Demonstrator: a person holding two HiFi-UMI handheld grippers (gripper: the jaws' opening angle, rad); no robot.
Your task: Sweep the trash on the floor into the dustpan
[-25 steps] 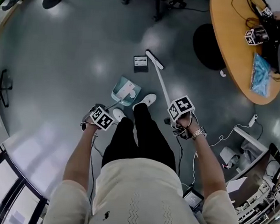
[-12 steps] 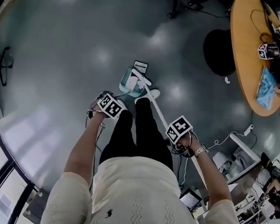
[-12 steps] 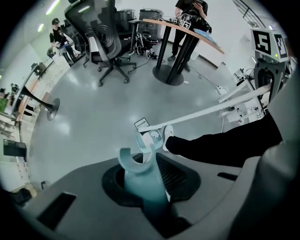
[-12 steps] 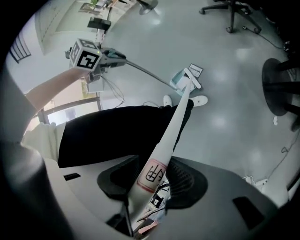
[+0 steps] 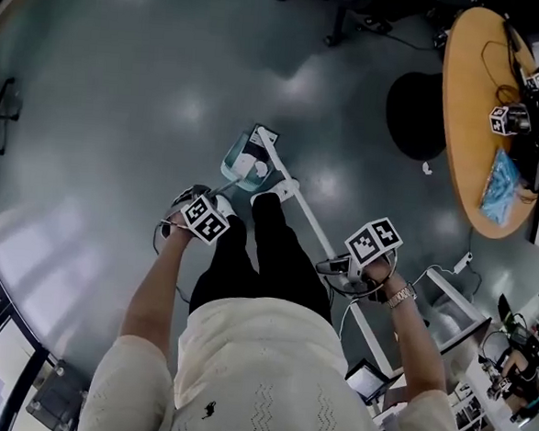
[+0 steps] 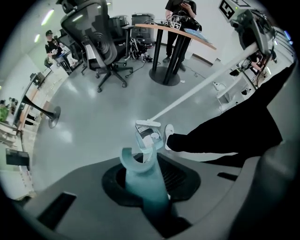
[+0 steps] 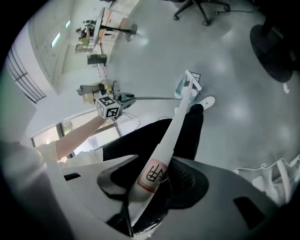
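A teal dustpan (image 5: 239,166) rests on the grey floor in front of the person's white shoes (image 5: 285,189), with white paper trash (image 5: 246,165) inside it. Its long handle (image 6: 143,180) runs back into my left gripper (image 5: 196,207), which is shut on it. A white broom (image 5: 319,227) slants from my right gripper (image 5: 341,266), shut on its handle (image 7: 157,161). The broom head (image 5: 267,143) lies at the dustpan's far edge. A dark flat card (image 5: 269,133) lies just beyond the head. The left gripper view shows the broom head (image 6: 147,124) across the pan (image 6: 144,140).
An oval wooden table (image 5: 459,131) with a blue bag (image 5: 498,185) stands at the right, with a black round base (image 5: 414,102) beside it. Office chair legs (image 5: 339,12) are at the top. White cables and stands (image 5: 454,269) crowd the lower right.
The broom head has come in from beyond the dark card to the dustpan's far edge. My right gripper has shifted to the right. The left gripper still holds the dustpan in place.
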